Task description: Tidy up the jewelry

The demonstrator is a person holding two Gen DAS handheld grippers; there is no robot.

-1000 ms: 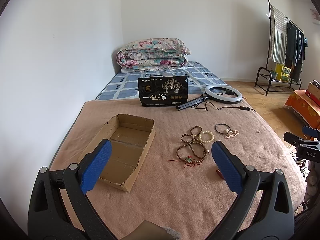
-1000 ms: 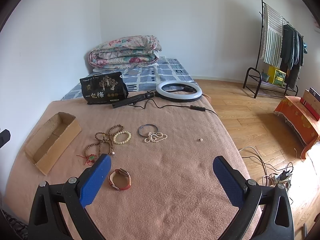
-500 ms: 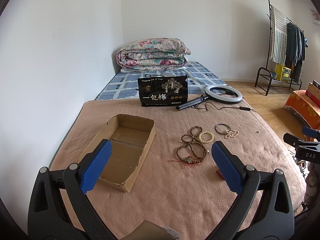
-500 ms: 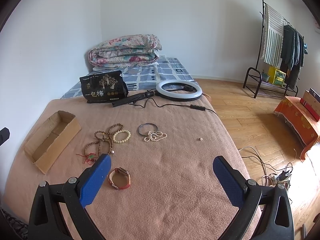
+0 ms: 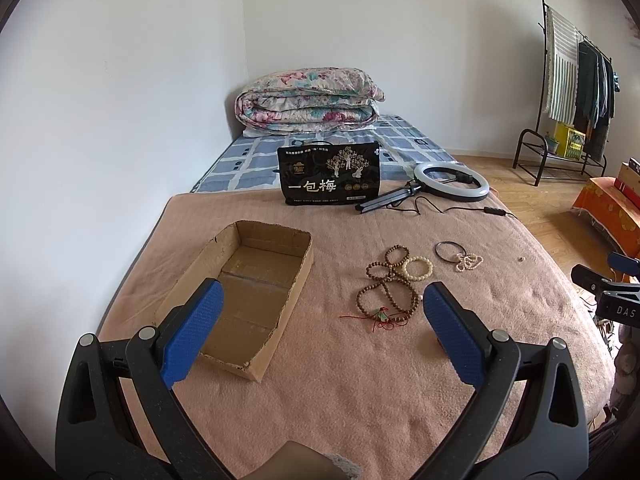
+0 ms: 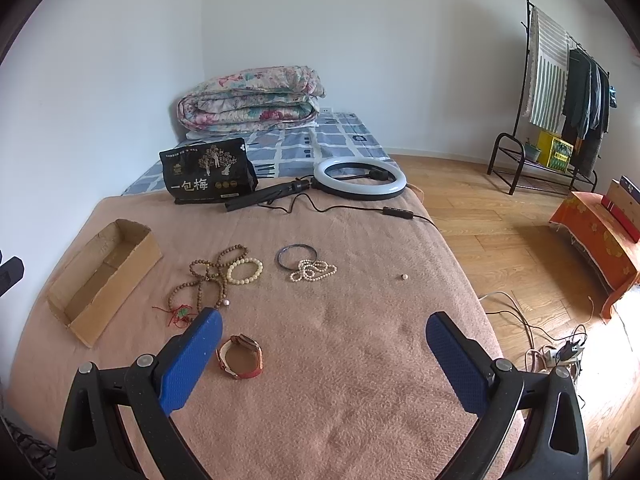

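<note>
Fingers on left gripper [image 5: 320,322] & right gripper [image 6: 324,346] spread wide, empty, level above blanket [image 6: 360,380].

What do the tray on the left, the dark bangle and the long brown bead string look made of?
Tray: plain brown cardboard, matte, ragged torn edges. Dark bangle: thin, smooth, dark ring, probably metal; could be plastic. Long brown bead string: matte brown round beads, likely wood or seeds.

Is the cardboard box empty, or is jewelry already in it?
Empty: the cardboard box shows only bare floor; the bead bracelets lie outside it on the blanket.
</note>
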